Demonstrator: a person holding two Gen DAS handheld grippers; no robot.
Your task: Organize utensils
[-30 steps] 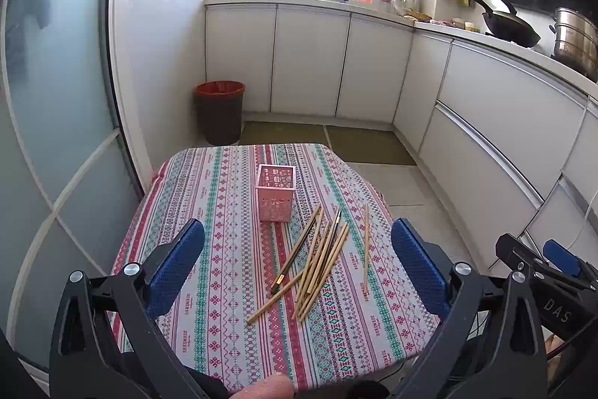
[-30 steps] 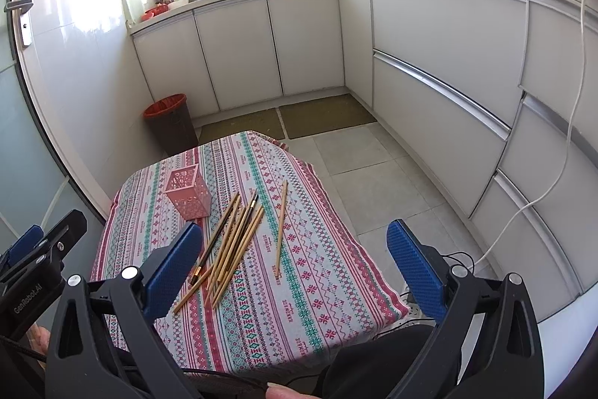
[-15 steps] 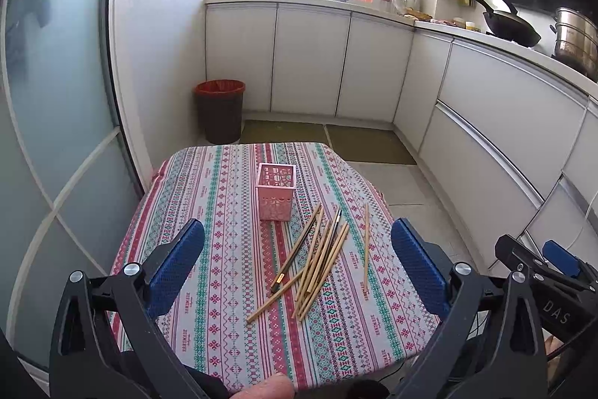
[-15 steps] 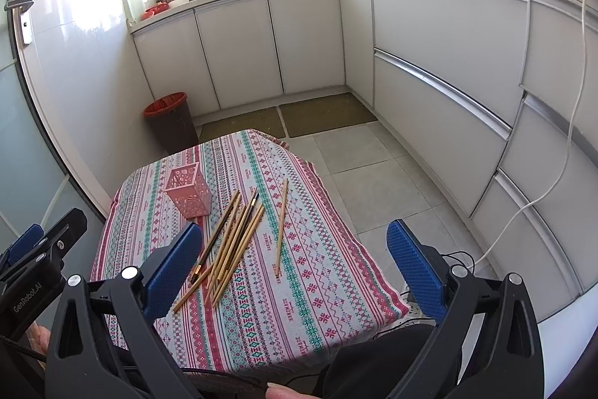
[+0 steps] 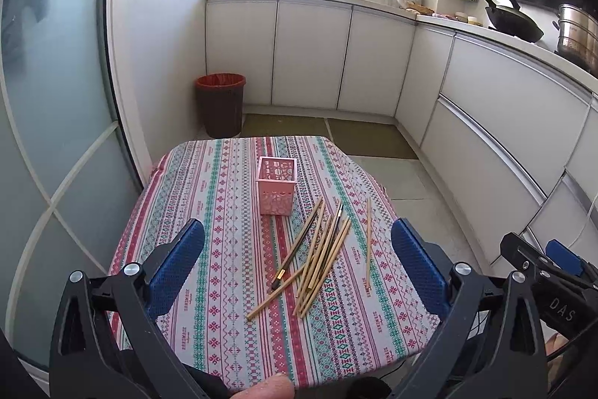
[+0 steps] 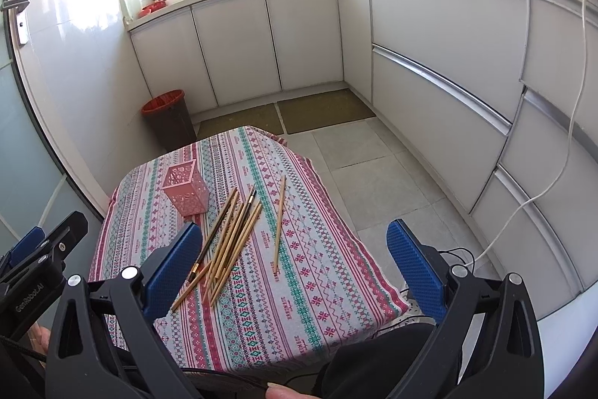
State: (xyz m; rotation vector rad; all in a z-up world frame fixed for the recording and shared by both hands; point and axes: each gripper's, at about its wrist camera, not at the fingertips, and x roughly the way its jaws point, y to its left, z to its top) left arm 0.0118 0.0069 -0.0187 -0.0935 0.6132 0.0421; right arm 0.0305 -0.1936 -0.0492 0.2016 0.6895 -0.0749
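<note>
white kitchen cabinets (image 5: 310,55) curved round behind our small table, which wore a striped patterned tablecloth (image 5: 224,212). on that cloth the chopsticks (image 5: 321,249) lay in a loose fan just right of centre, most of them overlapping, with one dark-tipped stick (image 5: 299,249) crossing the bundle and a lone chopstick (image 5: 369,242) lying apart to the right. the pink perforated holder (image 5: 276,185) stood upright just beyond the fan's far tips, close to them; we could not tell whether they touched it. from the right wrist view the same fan (image 6: 231,234) sat between the holder (image 6: 185,189) and the lone stick (image 6: 279,219).

our left gripper (image 5: 297,262) hung above the near edge of the table with its blue pads (image 5: 175,264) spread wide and nothing between them. our right gripper (image 6: 293,262) hung likewise at the near right corner, its pads (image 6: 415,266) spread just as wide, holding nothing. each tool's black body showed at the edge of the other's view.

compared with the frames from a second and half a second before, we found nothing changed: chopsticks, holder and both grippers kept the same places.

farther out, a dark bin with a red liner (image 5: 220,103) stood on the floor by the wall, and a black wok (image 5: 512,21) and a steel pot (image 5: 577,32) sat on the counter.
</note>
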